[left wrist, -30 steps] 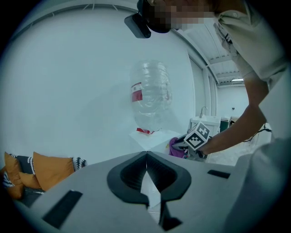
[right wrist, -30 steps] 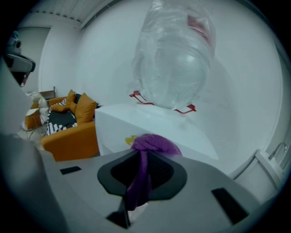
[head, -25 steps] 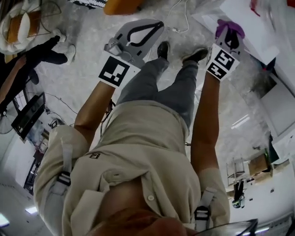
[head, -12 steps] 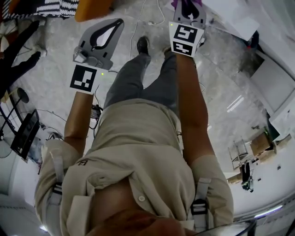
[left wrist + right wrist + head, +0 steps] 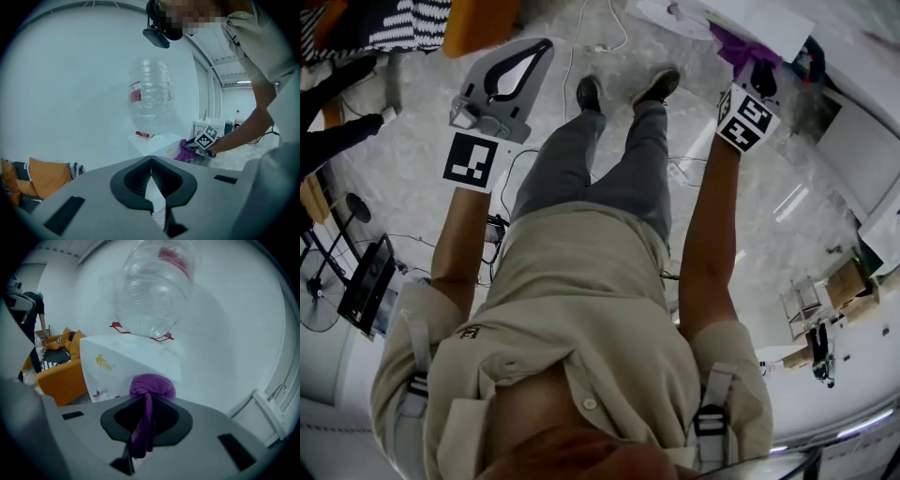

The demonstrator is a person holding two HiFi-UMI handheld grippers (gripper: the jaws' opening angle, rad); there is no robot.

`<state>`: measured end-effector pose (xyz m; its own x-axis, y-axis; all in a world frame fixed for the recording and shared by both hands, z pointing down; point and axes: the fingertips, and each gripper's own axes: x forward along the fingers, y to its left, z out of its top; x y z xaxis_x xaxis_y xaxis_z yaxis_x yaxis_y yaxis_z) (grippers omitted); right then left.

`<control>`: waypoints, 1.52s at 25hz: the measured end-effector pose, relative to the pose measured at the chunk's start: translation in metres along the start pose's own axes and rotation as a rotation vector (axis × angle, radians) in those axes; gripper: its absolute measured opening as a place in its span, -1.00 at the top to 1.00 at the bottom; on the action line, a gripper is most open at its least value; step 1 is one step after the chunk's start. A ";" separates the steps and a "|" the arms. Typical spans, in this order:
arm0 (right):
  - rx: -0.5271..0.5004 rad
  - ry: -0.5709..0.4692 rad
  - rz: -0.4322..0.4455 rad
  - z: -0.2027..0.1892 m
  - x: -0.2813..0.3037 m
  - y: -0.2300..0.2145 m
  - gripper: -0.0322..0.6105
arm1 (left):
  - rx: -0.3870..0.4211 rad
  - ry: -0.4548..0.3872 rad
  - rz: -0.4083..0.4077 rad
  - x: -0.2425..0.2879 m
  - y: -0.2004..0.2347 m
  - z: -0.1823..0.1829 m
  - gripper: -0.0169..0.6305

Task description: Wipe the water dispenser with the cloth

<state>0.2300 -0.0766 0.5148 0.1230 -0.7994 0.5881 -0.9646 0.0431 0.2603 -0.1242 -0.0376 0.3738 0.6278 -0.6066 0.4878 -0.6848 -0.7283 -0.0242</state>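
Observation:
The water dispenser (image 5: 123,363) is a white box with an upturned clear bottle (image 5: 154,287) on top. In the head view its white top (image 5: 750,14) lies at the upper right. My right gripper (image 5: 146,403) is shut on a purple cloth (image 5: 152,386), whose bunched end sits close to the dispenser's front. From the head view the right gripper (image 5: 755,75) and cloth (image 5: 733,45) are right beside the dispenser. The left gripper view shows the dispenser (image 5: 157,144), the bottle (image 5: 151,96) and the cloth (image 5: 183,151). My left gripper (image 5: 151,160) is shut and empty, held well to the left (image 5: 542,45).
An orange sofa (image 5: 63,373) with a striped cushion stands left of the dispenser, against the white wall. Cables (image 5: 579,52) trail over the marble floor by the person's feet. Another person (image 5: 35,315) stands beyond the sofa. A screen on a stand (image 5: 366,281) is at the far left.
My right gripper has swung rightwards with the cloth, up to the dispenser's white body. The left gripper has kept its place since half a second ago.

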 end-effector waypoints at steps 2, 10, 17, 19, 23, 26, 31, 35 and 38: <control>-0.009 -0.006 -0.029 -0.001 -0.004 -0.019 0.71 | 0.006 0.002 -0.013 0.006 -0.007 0.004 0.90; -0.020 -0.068 0.013 0.025 -0.009 0.000 0.71 | 0.023 -0.003 -0.047 0.027 -0.027 0.017 0.90; -0.055 -0.144 0.074 0.054 -0.021 0.020 0.71 | 0.023 0.009 -0.042 0.027 -0.024 0.015 0.90; -0.062 -0.145 0.067 0.051 -0.021 0.017 0.71 | 0.023 0.013 -0.042 0.027 -0.023 0.013 0.90; -0.037 -0.134 0.035 0.039 -0.013 0.009 0.71 | 0.018 0.033 -0.048 0.034 -0.019 0.006 0.90; 0.011 -0.089 0.005 0.013 0.001 0.003 0.71 | 0.020 0.048 -0.060 0.041 -0.020 -0.002 0.90; 0.085 0.006 -0.028 -0.048 0.042 -0.013 0.71 | 0.016 0.075 -0.083 0.059 -0.027 -0.019 0.90; 0.024 0.049 0.021 -0.080 0.064 -0.004 0.71 | 0.008 0.098 -0.104 0.073 -0.034 -0.031 0.90; -0.005 0.064 0.045 -0.098 0.077 0.000 0.71 | 0.011 0.103 -0.118 0.083 -0.042 -0.034 0.90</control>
<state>0.2627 -0.0793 0.6355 0.0947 -0.7567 0.6468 -0.9683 0.0807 0.2362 -0.0561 -0.0467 0.4453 0.6620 -0.4808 0.5749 -0.6040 -0.7964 0.0295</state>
